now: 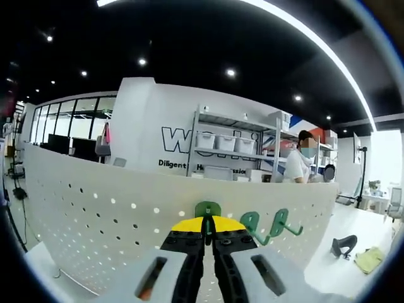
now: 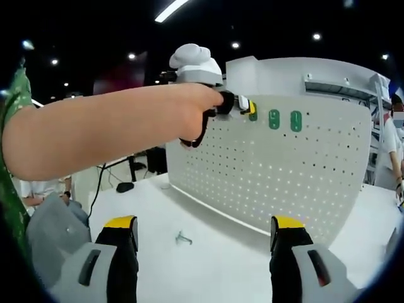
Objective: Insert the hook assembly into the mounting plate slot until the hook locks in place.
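Three green hooks sit along the top of the white pegboard point(image 1: 126, 208) in your left gripper view. Two of them point(image 1: 273, 226) already hang in the panel to the right, their curved prongs jutting out, so that part looks done. The third green hook point(image 1: 207, 209) is right at the tips of your left gripper point(image 1: 207, 235), whose yellow-capped black jaws are pinched together on it or just below it, with its rounded tab pressed against the perforated face. Whether it has clicked home you cannot tell from here; by my reading it is at the insertion stage, and locking is what is left. The board is a matte white sheet, gently curved by the lens, dotted with regular small round holes.

In your right gripper view, the pegboard stands upright on a smooth white table point(image 2: 189, 221). Your arm point(image 2: 101, 132) reaches across, holding the left gripper at the board's upper edge, its yellow tip against the panel beside the two seated hooks point(image 2: 285, 120), which read as small glossy green ovals. Your right gripper point(image 2: 205, 237) hovers well back from the board, jaws spread wide and holding nothing. A small metal piece point(image 2: 183, 238) lies loose on the table between them.
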Demonstrator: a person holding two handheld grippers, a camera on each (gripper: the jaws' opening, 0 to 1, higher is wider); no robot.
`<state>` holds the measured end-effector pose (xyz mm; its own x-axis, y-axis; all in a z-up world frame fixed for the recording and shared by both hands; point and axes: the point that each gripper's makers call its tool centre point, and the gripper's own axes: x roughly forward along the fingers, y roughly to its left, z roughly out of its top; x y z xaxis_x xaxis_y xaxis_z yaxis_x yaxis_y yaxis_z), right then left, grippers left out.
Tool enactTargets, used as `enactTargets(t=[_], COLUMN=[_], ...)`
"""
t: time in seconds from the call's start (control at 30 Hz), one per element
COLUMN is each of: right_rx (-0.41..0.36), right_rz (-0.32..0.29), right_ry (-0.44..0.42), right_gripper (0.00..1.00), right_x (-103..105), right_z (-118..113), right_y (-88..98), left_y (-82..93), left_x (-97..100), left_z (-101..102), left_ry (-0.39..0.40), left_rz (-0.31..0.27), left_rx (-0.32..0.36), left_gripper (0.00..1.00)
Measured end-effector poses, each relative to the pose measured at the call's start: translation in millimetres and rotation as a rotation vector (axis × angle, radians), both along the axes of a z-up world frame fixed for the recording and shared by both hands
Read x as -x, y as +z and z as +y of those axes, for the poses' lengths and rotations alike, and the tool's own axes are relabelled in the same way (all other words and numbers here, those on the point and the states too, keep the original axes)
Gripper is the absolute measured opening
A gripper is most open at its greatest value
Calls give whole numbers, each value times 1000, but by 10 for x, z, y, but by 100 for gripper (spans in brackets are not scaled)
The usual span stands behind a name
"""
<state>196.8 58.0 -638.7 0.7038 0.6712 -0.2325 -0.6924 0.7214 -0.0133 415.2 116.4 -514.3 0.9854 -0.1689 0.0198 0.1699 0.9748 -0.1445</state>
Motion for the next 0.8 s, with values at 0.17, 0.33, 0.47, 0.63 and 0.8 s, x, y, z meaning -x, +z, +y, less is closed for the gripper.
enactTargets(t=[0.17,0.33,0.47,0.63,0.8], right_rx=[3,9,11,14,13], right_rz=[-1,2,0,2,1], right_ry=[3,10,13,17,22], right_gripper=[88,88,88,88,87], right_x=[-7,-1,-4,-18,-26], right_z=[-40,-49,-58,-73,-68], right_y=[7,-4,0,-5,-7], left_y=[-2,-1,2,2,-10], left_x=[-16,-29,-21,-19,-9], left_z=[-4,0,-4,0,-2], left_ry=[6,17,23,30,32], left_rz=[-2,-3,-6,-11,-12], left_rx=[1,3,5,1,-14], left_gripper=[3,3,3,3,3])
